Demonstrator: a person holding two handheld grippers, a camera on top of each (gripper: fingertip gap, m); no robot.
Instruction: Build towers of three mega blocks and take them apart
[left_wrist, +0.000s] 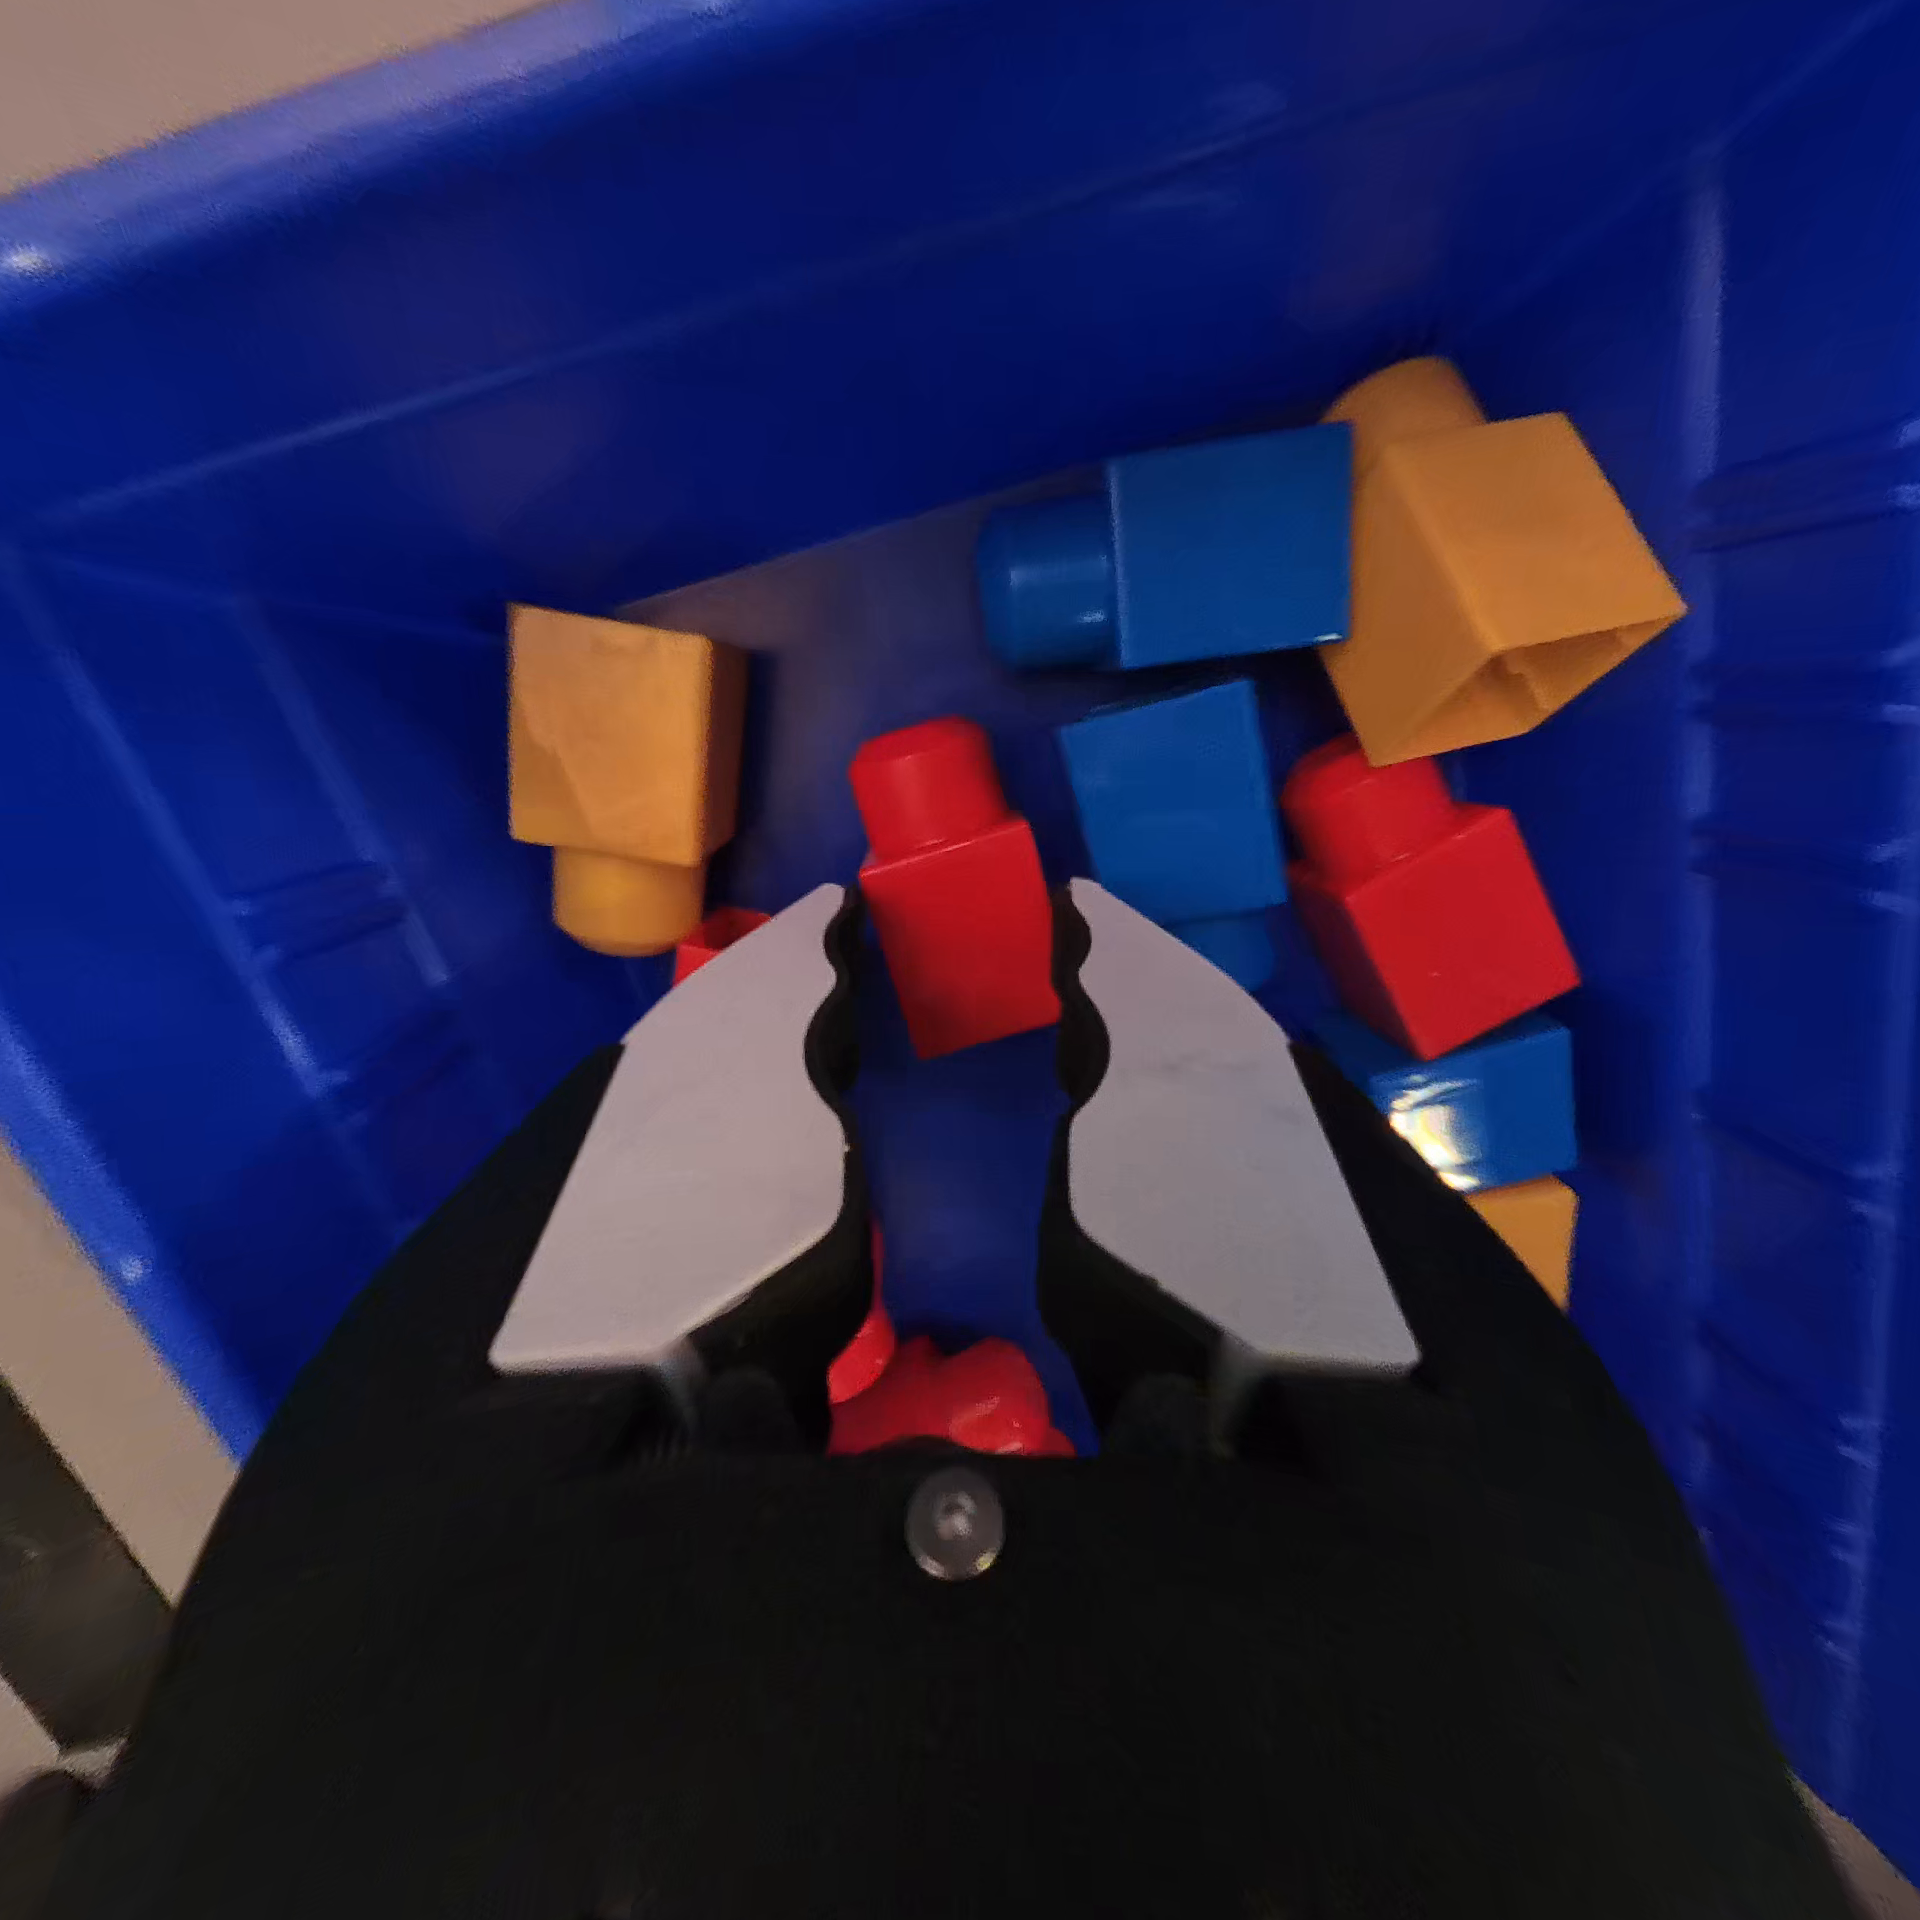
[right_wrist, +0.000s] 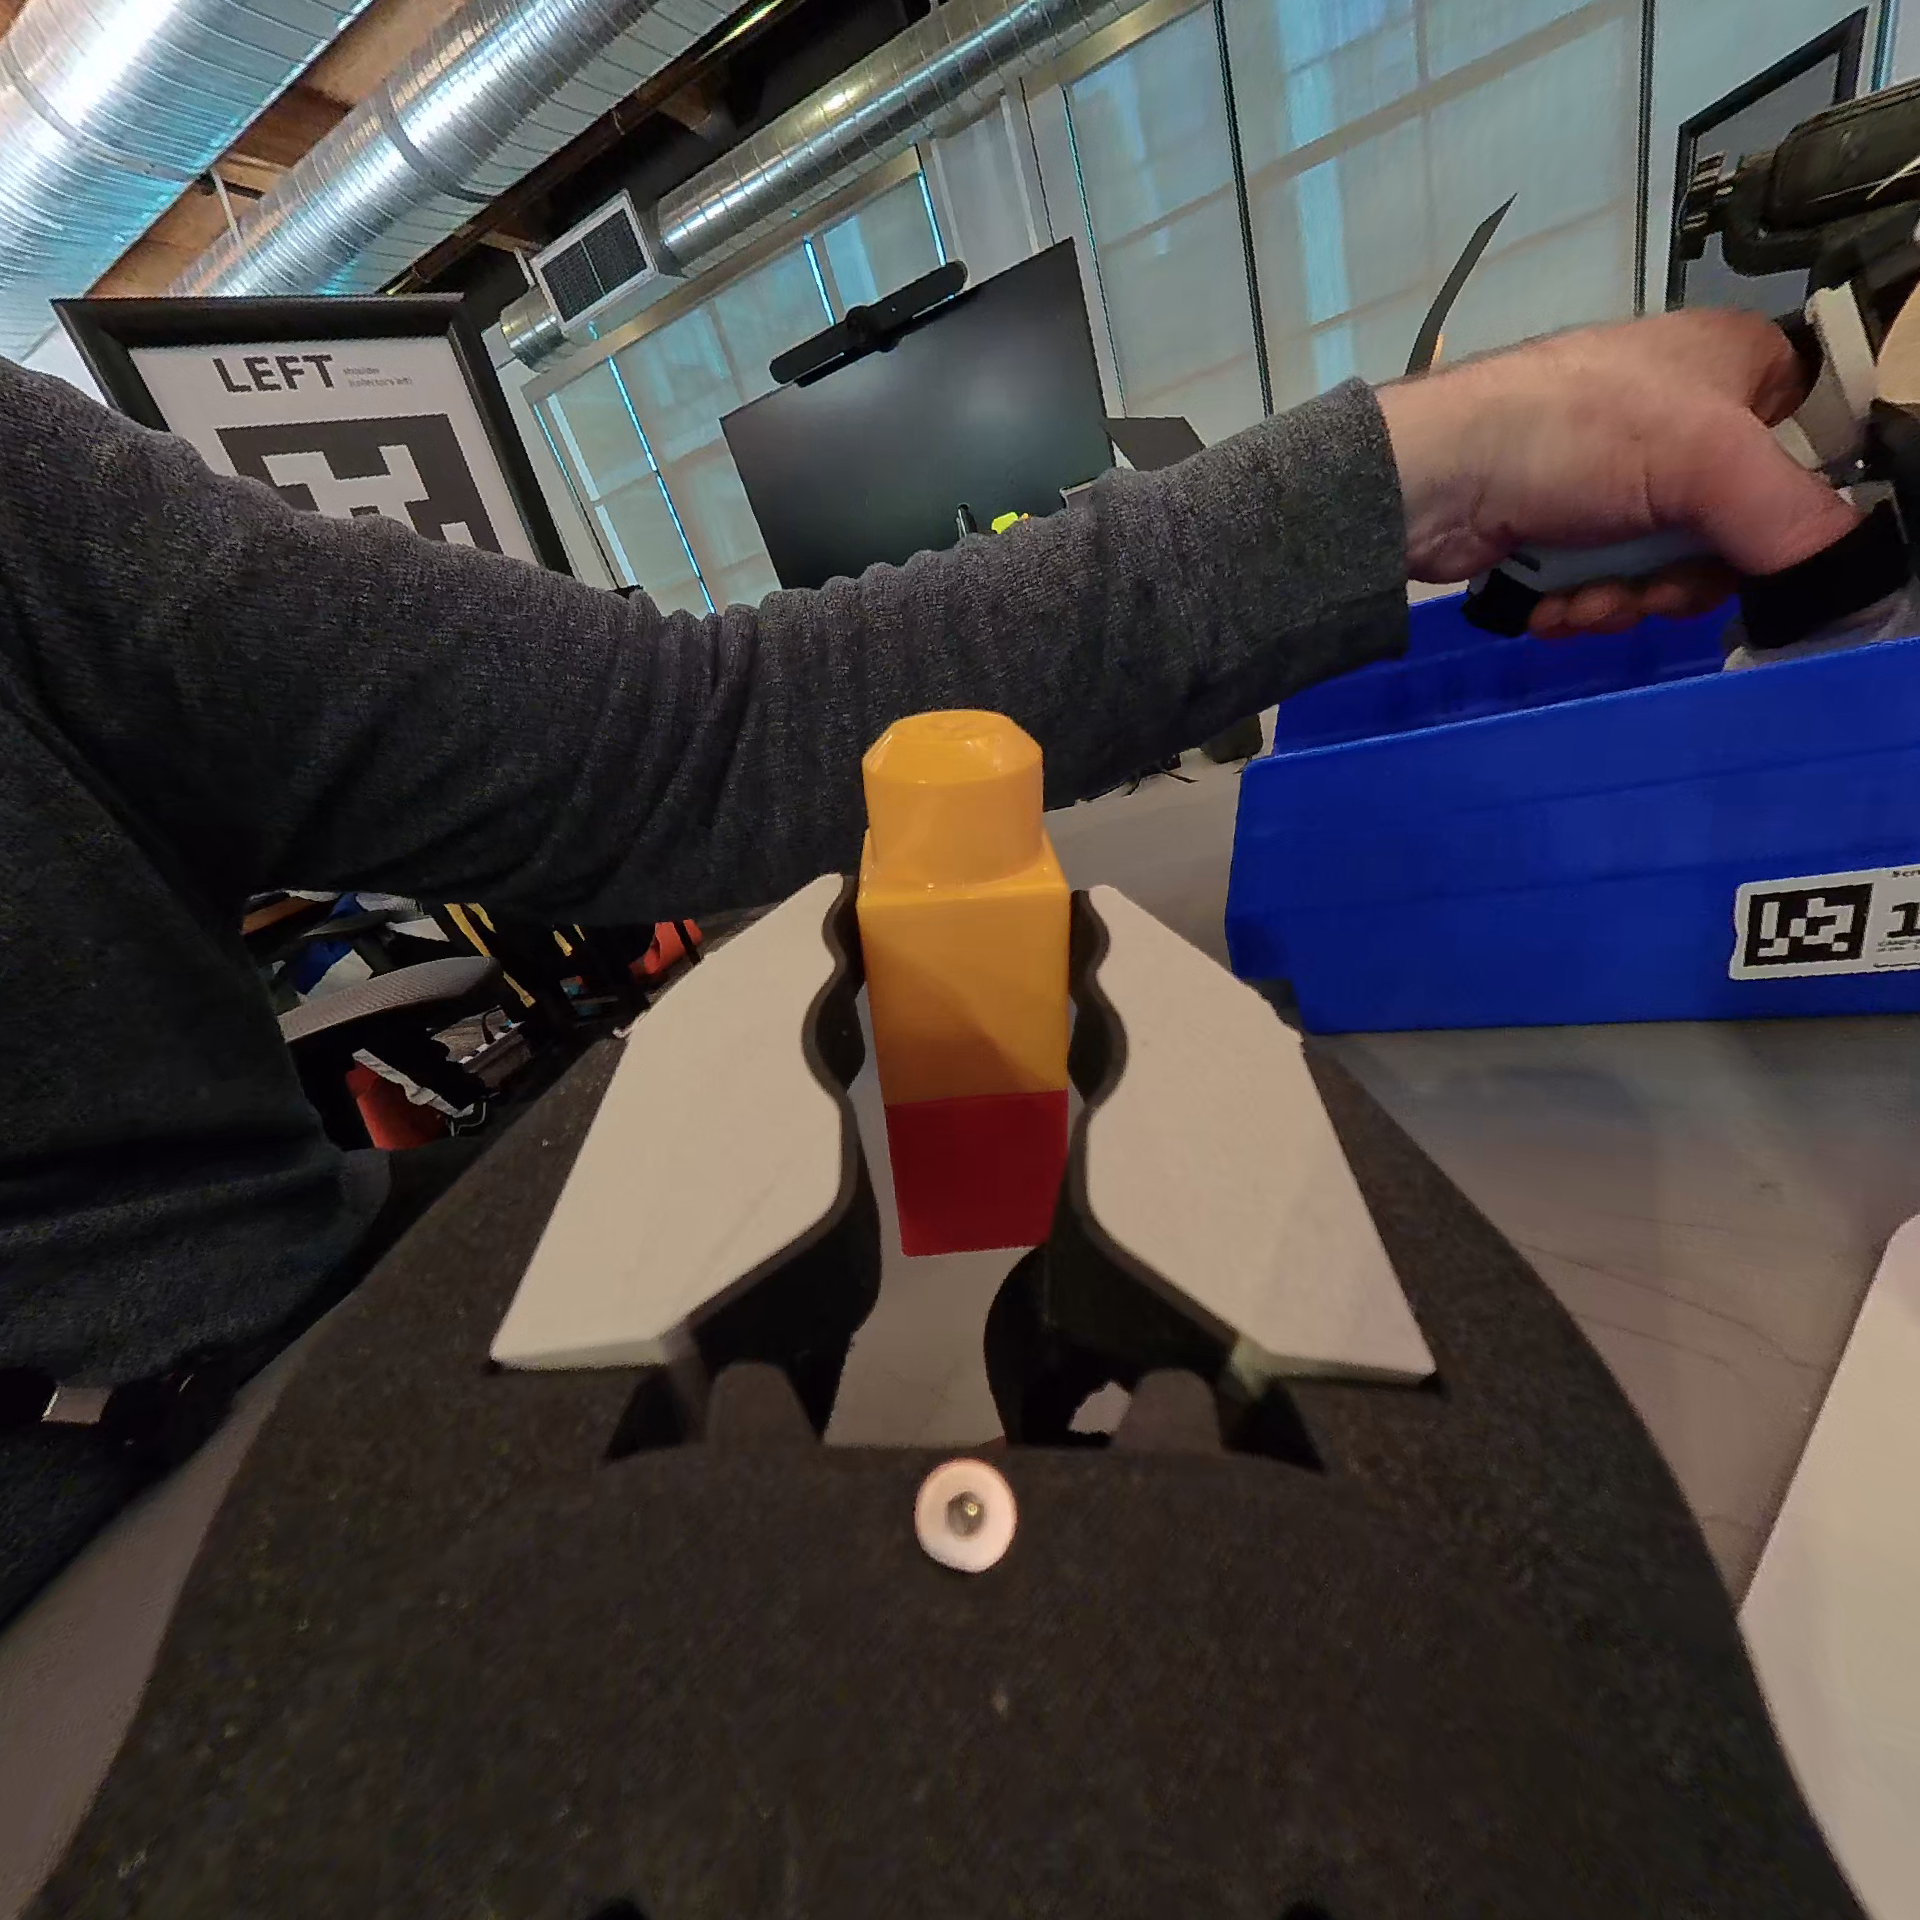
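Observation:
My left gripper (left_wrist: 958, 914) reaches down into a blue bin (left_wrist: 727, 364) and is shut on a red block (left_wrist: 956, 904), stud pointing away. Loose blocks lie in the bin: an orange block (left_wrist: 618, 748) at the left, a blue block (left_wrist: 1184, 561), a second blue block (left_wrist: 1174, 800), an orange block (left_wrist: 1496, 582) and a red block (left_wrist: 1434, 914) at the right. My right gripper (right_wrist: 966, 914) is shut on a two-block stack, an orange block (right_wrist: 961, 935) stacked on a red block (right_wrist: 977, 1169), held upright above the table.
In the right wrist view the blue bin (right_wrist: 1507, 862) stands on the grey table (right_wrist: 1558, 1195) at the right. A person's sleeved arm (right_wrist: 727, 686) crosses the view, its hand (right_wrist: 1600, 478) on the other gripper's handle above the bin. A framed marker sign (right_wrist: 332, 426) stands behind. My right fingertips sit around 35 centimeters from my left ones.

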